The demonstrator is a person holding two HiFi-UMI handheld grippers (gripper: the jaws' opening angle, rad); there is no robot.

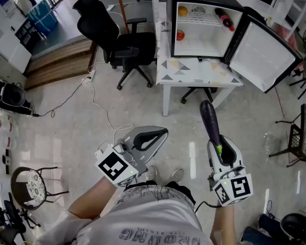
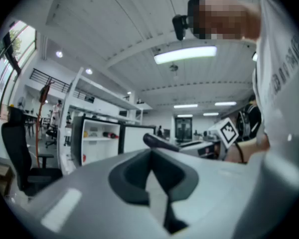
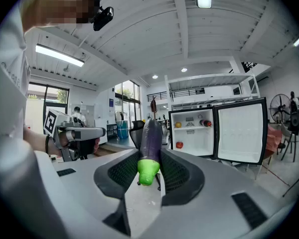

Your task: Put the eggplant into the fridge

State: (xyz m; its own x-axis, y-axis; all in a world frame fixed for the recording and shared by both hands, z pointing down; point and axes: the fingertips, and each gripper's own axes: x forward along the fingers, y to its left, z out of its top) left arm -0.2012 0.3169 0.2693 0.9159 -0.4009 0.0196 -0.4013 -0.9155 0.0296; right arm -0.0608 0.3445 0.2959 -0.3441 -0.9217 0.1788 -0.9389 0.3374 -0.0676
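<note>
My right gripper (image 1: 220, 149) is shut on a dark purple eggplant (image 1: 210, 121) with a green stem end (image 3: 147, 171); the eggplant (image 3: 151, 139) sticks out forward between the jaws. Ahead stands a small black fridge (image 1: 204, 22) on a white table (image 1: 194, 74), its door (image 1: 260, 52) swung open to the right. Inside the fridge (image 3: 192, 133) I see an orange fruit (image 1: 182, 10), a red fruit (image 1: 180, 34) and a bottle (image 1: 225, 19). My left gripper (image 1: 154, 135) is held level at the left, jaws shut, with nothing between them (image 2: 150, 171).
A black office chair (image 1: 120, 42) stands left of the table. A white cable (image 1: 99, 103) trails over the floor. A wire rack (image 1: 301, 137) is at the right, a small stool (image 1: 33, 185) at the lower left. A wooden step (image 1: 58, 63) lies beyond the chair.
</note>
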